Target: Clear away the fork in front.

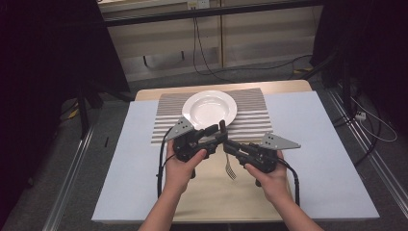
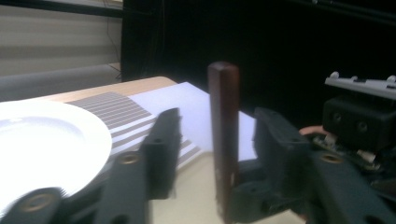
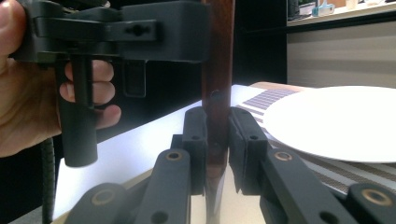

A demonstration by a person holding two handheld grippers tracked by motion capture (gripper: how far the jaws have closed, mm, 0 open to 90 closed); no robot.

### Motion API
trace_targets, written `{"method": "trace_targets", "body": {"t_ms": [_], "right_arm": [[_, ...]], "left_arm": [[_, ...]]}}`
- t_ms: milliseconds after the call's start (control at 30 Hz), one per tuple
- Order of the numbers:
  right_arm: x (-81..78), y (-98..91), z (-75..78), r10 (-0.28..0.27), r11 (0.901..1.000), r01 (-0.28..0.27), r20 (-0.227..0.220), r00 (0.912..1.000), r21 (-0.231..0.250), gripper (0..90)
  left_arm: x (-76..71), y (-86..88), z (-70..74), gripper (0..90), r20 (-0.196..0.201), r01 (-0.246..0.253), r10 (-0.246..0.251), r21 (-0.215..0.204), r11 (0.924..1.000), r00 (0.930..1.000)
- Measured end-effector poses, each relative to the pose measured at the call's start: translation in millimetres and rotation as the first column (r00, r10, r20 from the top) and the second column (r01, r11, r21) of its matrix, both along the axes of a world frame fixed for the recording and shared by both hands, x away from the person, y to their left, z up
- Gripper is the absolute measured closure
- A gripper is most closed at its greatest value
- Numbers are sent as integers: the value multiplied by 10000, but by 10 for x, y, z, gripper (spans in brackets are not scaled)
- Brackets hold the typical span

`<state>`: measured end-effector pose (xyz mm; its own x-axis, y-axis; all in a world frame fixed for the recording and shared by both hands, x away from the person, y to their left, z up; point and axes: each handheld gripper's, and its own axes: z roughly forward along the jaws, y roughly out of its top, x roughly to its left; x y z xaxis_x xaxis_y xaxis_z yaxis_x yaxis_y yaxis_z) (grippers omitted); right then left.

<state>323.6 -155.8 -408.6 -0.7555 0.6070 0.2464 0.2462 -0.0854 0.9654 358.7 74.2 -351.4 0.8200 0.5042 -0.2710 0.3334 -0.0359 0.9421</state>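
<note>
**At the near edge of the mat, a fork held upright between two grippers**

In front of the white plate (image 1: 209, 109), your two grippers meet over the bare tan strip of the table (image 1: 211, 197). Your right gripper (image 3: 217, 140) has its jaws clamped on the fork (image 1: 227, 156), gripping the dark wooden handle (image 3: 217, 70) low down, so the handle stands upright and the metal prongs (image 1: 231, 171) point down toward you.

Your left gripper (image 2: 212, 154) comes in from the left, higher on the same handle. Its jaws are partly open, with the handle standing between them: the right-hand jaw looks close against the wood, the left-hand jaw stands clear of it. You cannot call that a grip.

The plate sits on a striped mat (image 1: 252, 115), just beyond the grippers, toward the far side of the table. A pale sheet (image 1: 327, 159) covers the table to the left and right.
</note>
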Motion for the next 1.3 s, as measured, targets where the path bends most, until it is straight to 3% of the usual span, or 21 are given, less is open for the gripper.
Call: {"method": "trace_targets", "body": {"t_ms": [67, 167, 333, 433, 467, 567, 600, 800, 1133, 1300], "right_arm": [[0, 8, 3, 36, 10000, -36, 5, 10000, -19, 778], [-5, 16, 11, 5, 10000, -5, 71, 10000, 34, 778], [-15, 24, 14, 91, 9999, -95, 283, 9996, 127, 770], [-42, 36, 32, 190, 9998, -186, 453, 9988, -109, 753], [-62, 26, 35, 210, 9994, -200, 379, 9991, -273, 709], [-80, -12, 28, 143, 9991, -126, 440, 9989, -393, 687], [-97, -60, 25, -55, 9977, 84, 441, 9990, -667, 628], [-95, -213, 3, -557, 9945, 587, 372, 9978, -864, 506], [-137, -333, -101, -997, 9790, 1018, 212, 9948, -1765, 367], [-165, -404, -103, -1202, 9737, 1216, 193, 9926, -1924, 325]], "left_arm": [[3, -36, -11, 677, -135, 4, -6, -133, 9999, 9999], [0, -56, -13, 771, -154, -26, 25, -108, 9999, 9999], [3, -11, 31, 787, -281, 239, -241, -49, 9997, 9993], [1, 66, 53, 790, -260, 274, -272, 60, 9996, 9993], [16, 146, 63, 793, -348, 321, -320, 26, 9995, 9989], [25, 229, 69, 795, -421, 342, -338, 82, 9994, 9985], [26, 268, 70, 795, -441, 370, -365, 93, 9993, 9984], [40, 525, 42, 797, -809, 465, -450, 168, 9988, 9957], [41, 797, -60, 803, -1504, 741, -685, 314, 9968, 9862], [52, 893, -77, 804, -1876, 964, -867, 435, 9944, 9784]]}}
